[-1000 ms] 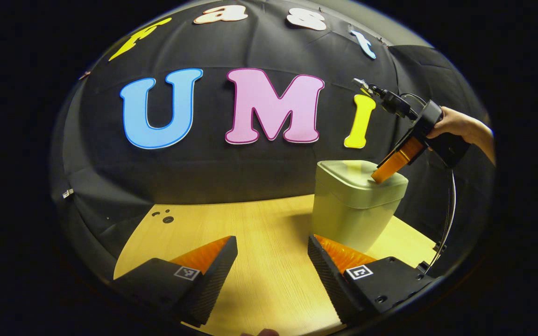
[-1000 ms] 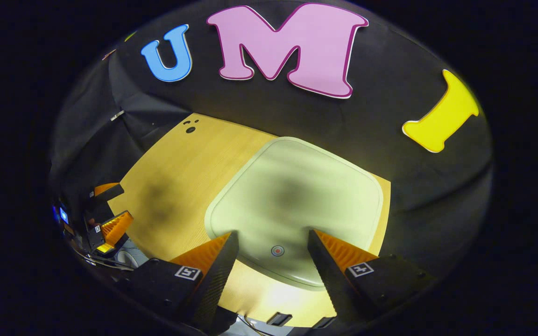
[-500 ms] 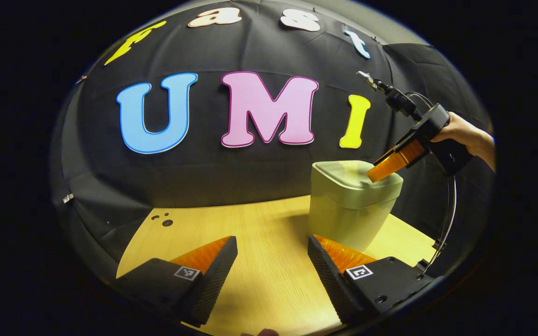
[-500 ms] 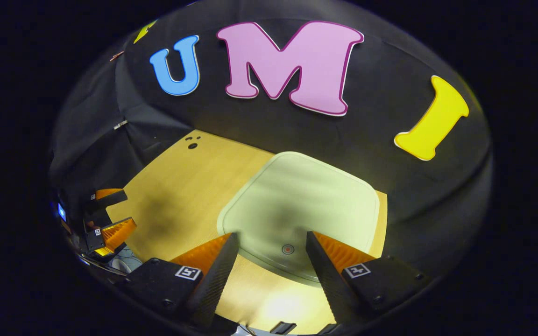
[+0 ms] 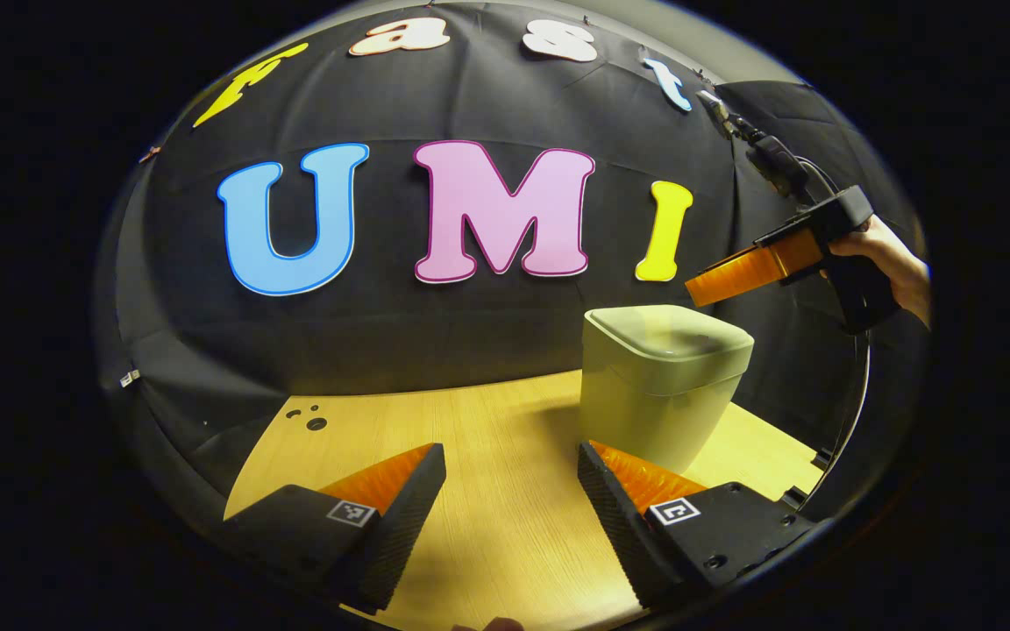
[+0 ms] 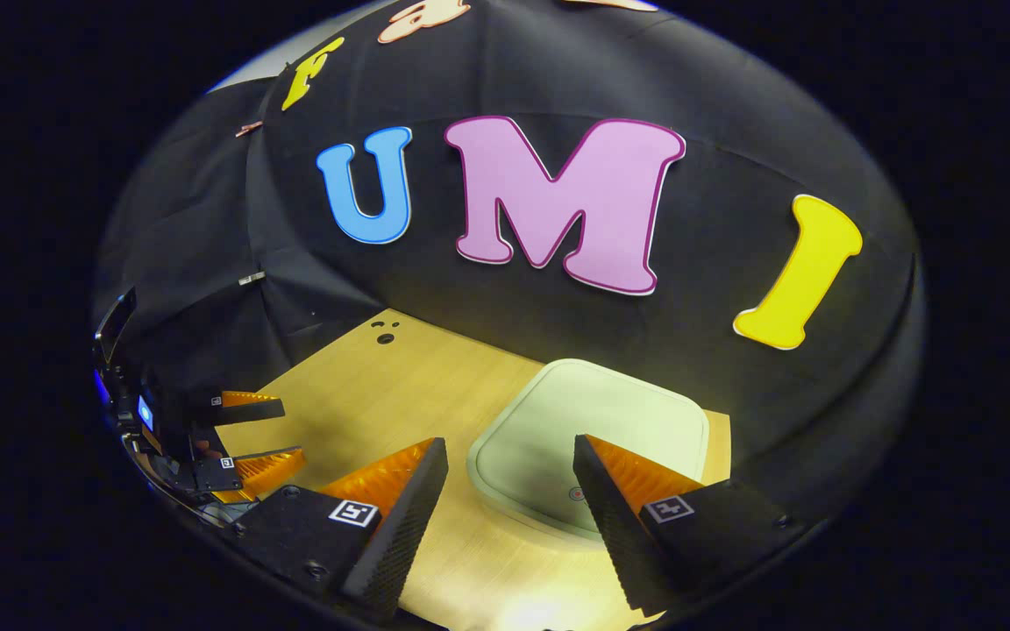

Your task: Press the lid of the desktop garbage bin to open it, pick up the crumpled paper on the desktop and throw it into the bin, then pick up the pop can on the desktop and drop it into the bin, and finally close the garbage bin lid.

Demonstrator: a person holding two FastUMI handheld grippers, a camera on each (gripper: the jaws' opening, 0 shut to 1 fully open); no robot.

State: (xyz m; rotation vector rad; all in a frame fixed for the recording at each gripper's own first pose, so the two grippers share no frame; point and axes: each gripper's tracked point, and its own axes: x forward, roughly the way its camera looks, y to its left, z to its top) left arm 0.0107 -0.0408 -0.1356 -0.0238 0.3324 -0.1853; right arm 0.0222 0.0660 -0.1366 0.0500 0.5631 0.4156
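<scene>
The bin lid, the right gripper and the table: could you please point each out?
bin lid point(image 6: 558, 421), right gripper view, bare top.
right gripper point(image 5: 689, 294), left gripper view, fingertips.
table point(image 5: 505, 491), left gripper view, bare wood.

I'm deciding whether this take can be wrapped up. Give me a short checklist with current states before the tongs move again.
1. Bin lid flat on the bin: ok, it looks shut.
2. Right tongs clear of the lid: ok, they hang above it, apart from it.
3. Left tongs empty: ok, open over bare table.
4. Right tongs empty: ok, jaws open with nothing between them.
5. Paper and can inside the bin: cannot tell, the closed lid hides its inside.
</scene>
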